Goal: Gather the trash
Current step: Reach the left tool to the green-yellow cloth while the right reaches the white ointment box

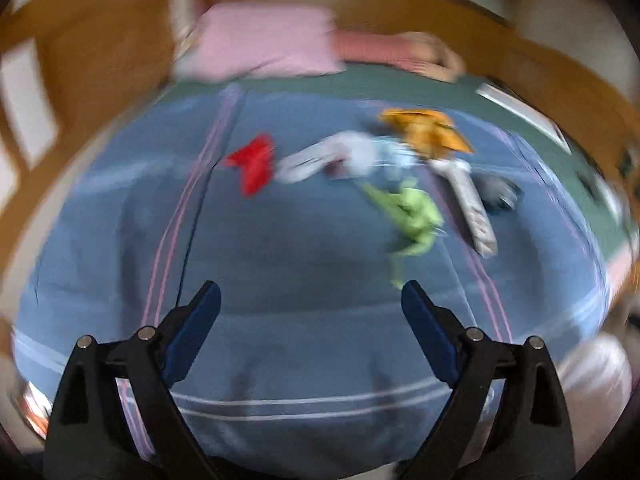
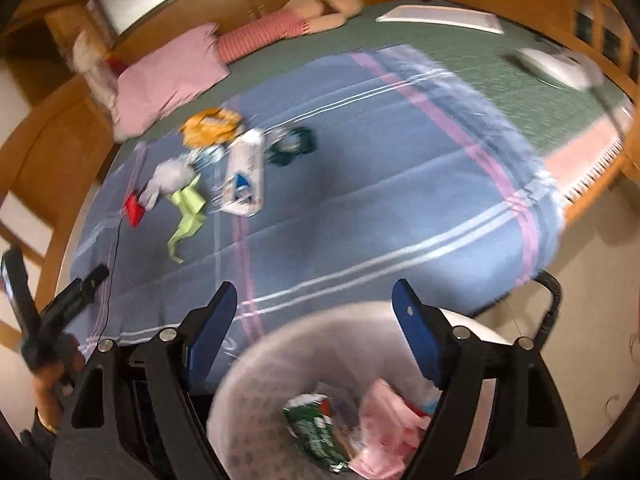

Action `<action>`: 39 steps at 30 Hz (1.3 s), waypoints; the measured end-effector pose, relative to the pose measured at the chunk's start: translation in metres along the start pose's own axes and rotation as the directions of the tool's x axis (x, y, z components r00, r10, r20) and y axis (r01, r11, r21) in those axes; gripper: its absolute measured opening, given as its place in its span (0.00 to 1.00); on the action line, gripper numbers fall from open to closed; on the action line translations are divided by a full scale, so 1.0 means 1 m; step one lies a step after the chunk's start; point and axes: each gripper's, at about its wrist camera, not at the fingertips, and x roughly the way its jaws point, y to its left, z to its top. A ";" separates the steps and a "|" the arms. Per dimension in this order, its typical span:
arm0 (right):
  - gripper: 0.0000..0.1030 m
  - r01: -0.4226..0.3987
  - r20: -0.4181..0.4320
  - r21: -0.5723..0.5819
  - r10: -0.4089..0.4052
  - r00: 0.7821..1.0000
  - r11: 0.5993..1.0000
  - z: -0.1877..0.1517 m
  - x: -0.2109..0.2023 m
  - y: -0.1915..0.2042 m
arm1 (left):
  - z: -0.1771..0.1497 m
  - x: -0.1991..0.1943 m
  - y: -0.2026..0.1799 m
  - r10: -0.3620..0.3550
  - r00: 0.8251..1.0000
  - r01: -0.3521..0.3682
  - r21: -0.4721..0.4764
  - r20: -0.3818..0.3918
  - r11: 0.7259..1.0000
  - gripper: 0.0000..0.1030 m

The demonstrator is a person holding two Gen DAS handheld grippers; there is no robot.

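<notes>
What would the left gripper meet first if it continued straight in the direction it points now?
Probably the bare blue blanket: the left gripper has open, empty jaws, and the trash lies further off. The blur leaves depth uncertain.

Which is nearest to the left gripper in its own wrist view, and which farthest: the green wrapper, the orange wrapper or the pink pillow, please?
1. Green wrapper, ahead to the right, nearest the left gripper.
2. Orange wrapper, farther back on the right.
3. Pink pillow, at the bed's far end.
</notes>
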 end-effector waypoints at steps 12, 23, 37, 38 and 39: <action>0.77 -0.063 -0.062 -0.211 0.051 0.997 0.975 0.062 0.125 0.161 | -0.015 0.021 0.074 -0.020 0.993 -0.030 -0.416 -0.115 0.909 0.96; 0.54 0.035 -0.155 -0.261 -0.077 0.985 0.965 0.085 0.224 0.216 | -0.014 0.020 0.074 0.013 0.995 -0.053 -0.406 -0.100 0.912 0.96; 0.71 -0.320 -0.378 -0.385 0.169 0.910 0.865 0.048 0.181 0.237 | -0.017 0.018 0.090 -0.009 0.996 -0.036 -0.513 -0.084 0.858 0.96; 0.76 -0.314 -0.331 -0.380 0.189 0.924 0.870 0.057 0.171 0.231 | -0.017 0.018 0.090 -0.010 0.996 -0.036 -0.515 -0.087 0.857 0.96; 0.80 -0.298 -0.286 -0.368 0.198 0.938 0.881 0.066 0.163 0.224 | -0.017 0.019 0.089 -0.010 0.996 -0.037 -0.513 -0.089 0.857 0.96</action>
